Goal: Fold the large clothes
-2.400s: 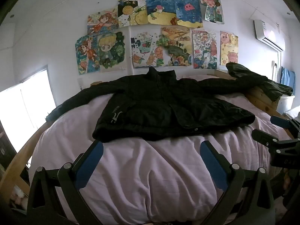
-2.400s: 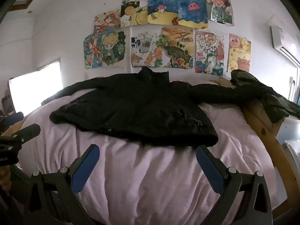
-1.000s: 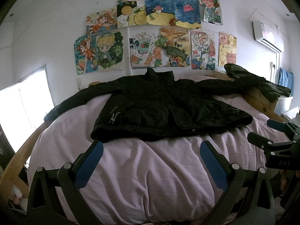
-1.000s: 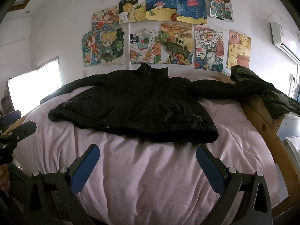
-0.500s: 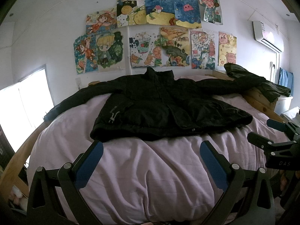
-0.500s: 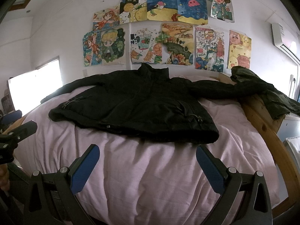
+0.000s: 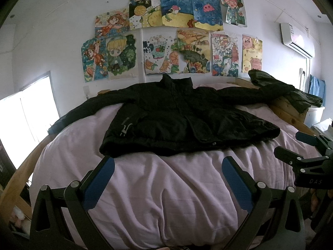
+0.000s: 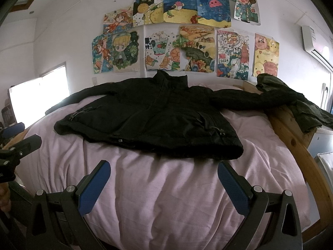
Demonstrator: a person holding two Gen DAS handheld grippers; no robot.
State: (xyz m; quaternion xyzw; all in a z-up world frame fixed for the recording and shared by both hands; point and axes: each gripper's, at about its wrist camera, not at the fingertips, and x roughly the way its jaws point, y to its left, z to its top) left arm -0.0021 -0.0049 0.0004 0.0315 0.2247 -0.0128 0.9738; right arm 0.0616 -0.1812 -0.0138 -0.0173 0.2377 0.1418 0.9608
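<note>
A: Where is the garment located?

B: The black padded zip-front jacket is laid flat on the bed's pale pink quilt, sleeves spread. No fold is seen.

A: Tool state?

B: Left tool and right tool are spread wide, empty. All folds remain.

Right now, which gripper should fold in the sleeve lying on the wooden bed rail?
Right, most likely. The sleeve stretches toward the wooden rail on the right gripper's side. The left gripper faces the jacket's other hem corner. Both are open and empty.
</note>
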